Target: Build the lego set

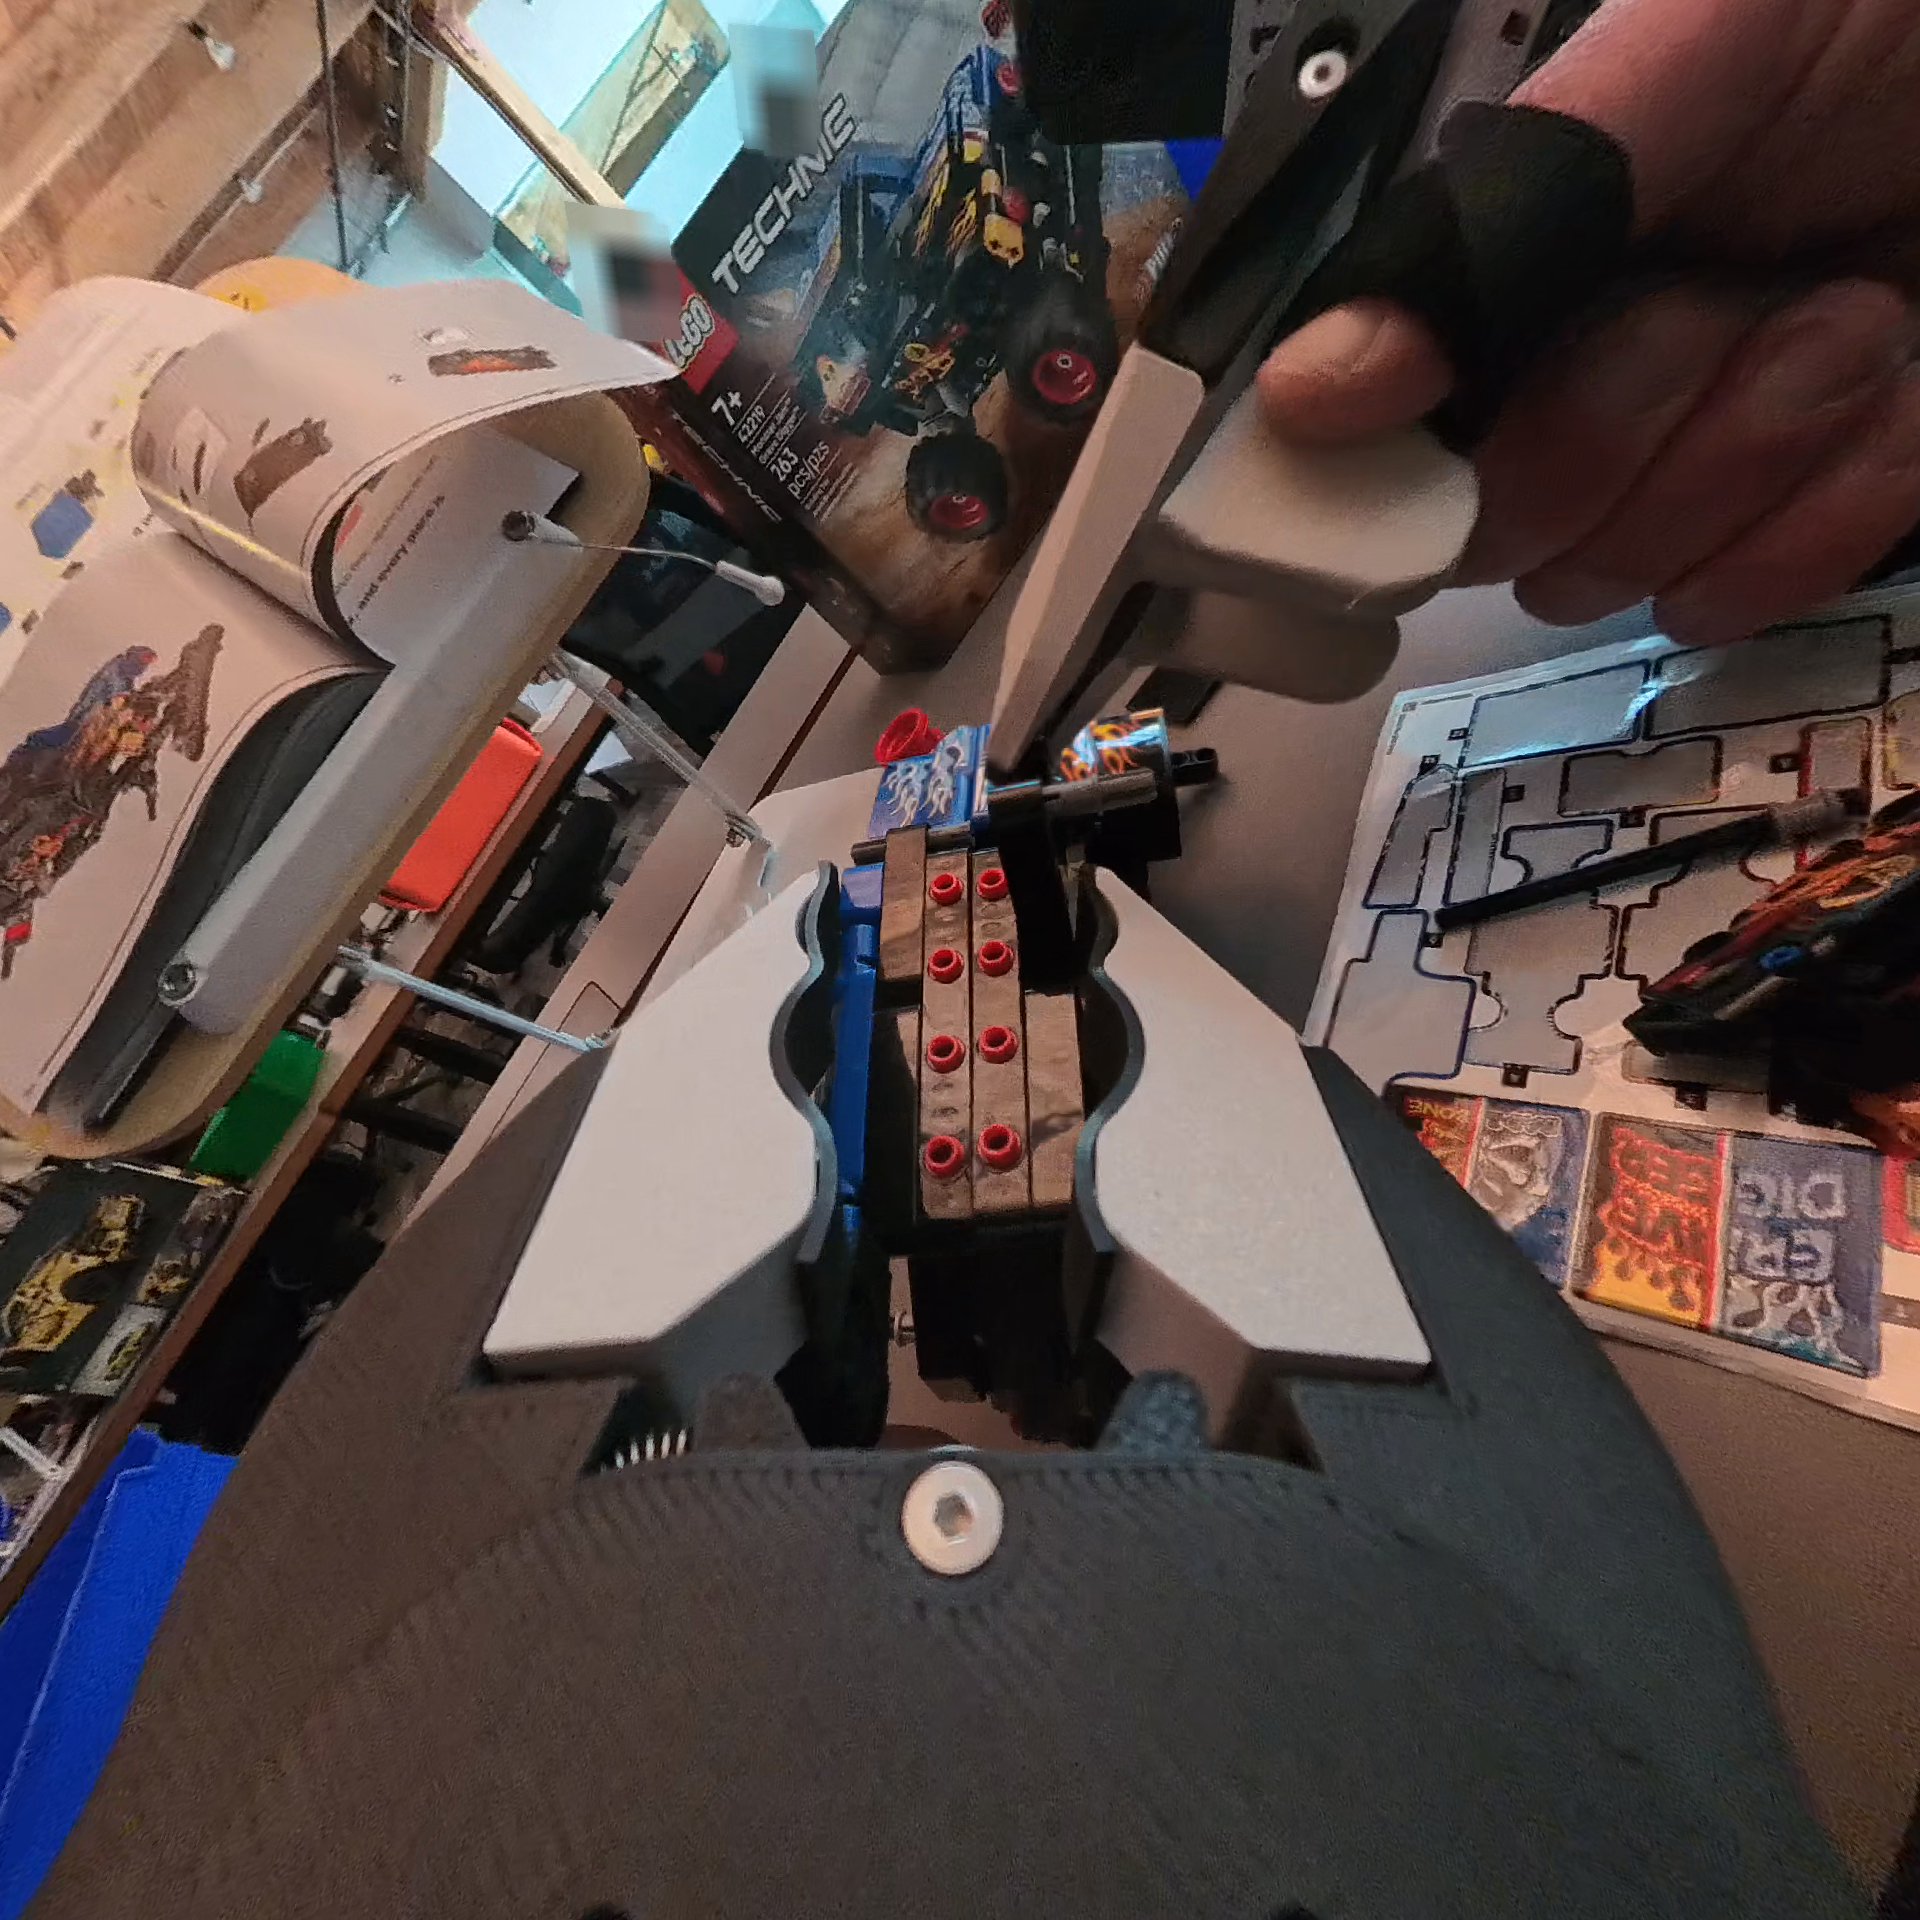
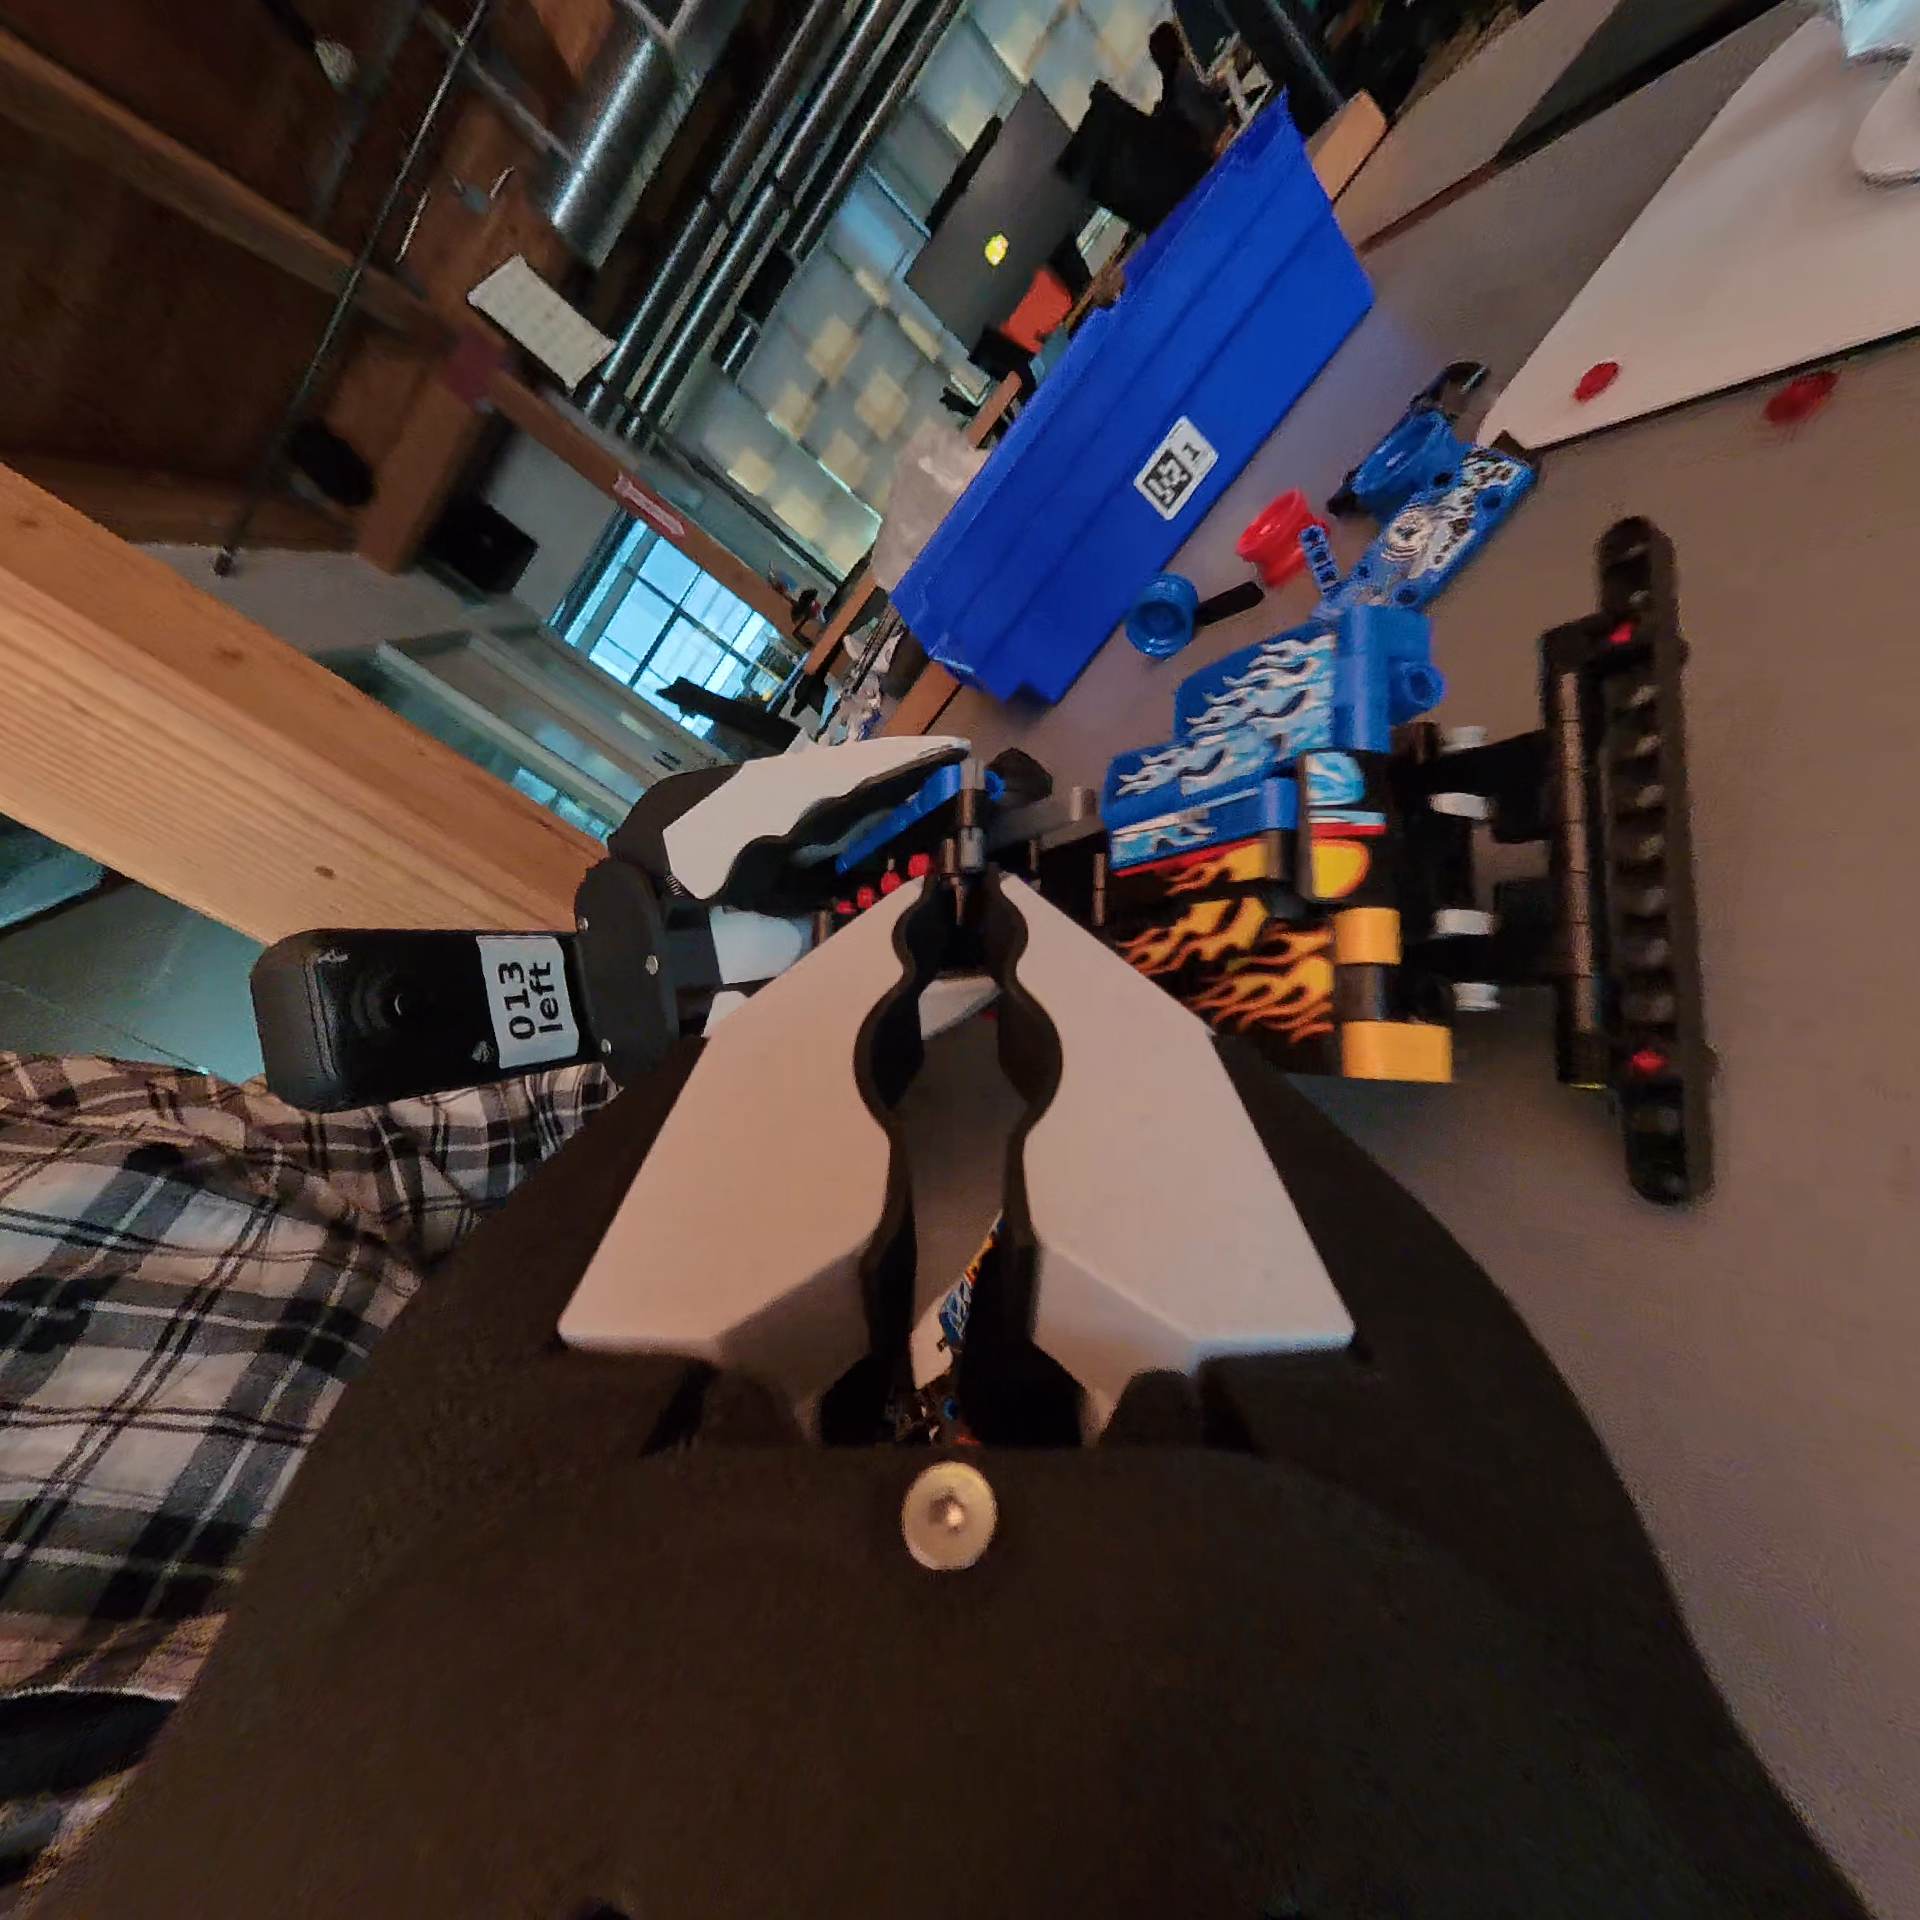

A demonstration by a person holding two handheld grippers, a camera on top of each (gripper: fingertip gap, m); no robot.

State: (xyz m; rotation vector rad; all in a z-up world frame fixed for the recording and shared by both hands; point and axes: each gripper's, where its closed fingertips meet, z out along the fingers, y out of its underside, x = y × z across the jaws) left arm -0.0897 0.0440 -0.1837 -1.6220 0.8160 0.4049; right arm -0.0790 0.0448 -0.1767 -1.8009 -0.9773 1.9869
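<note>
The lego truck body [image 1: 977, 1049] sits pinched in my left tool [image 1: 961, 914] above the surface [image 2: 1766, 1351]. My right tool [image 2: 961, 883], nearly pressed together, nips a small black pin at its end; pushing it home needs straight alignment.

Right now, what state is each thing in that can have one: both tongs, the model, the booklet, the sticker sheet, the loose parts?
Left tongs: shut on the lego model.
Right tongs: tips nearly together at the model's black axle; grip unclear.
Lego model: part-built, no wheels fitted.
Instruction booklet: open, clipped on a stand.
Sticker sheet: partly used, many outlines empty.
Red wheel hub: loose on the table.
Blue bin: on the table, contents hidden.
</note>
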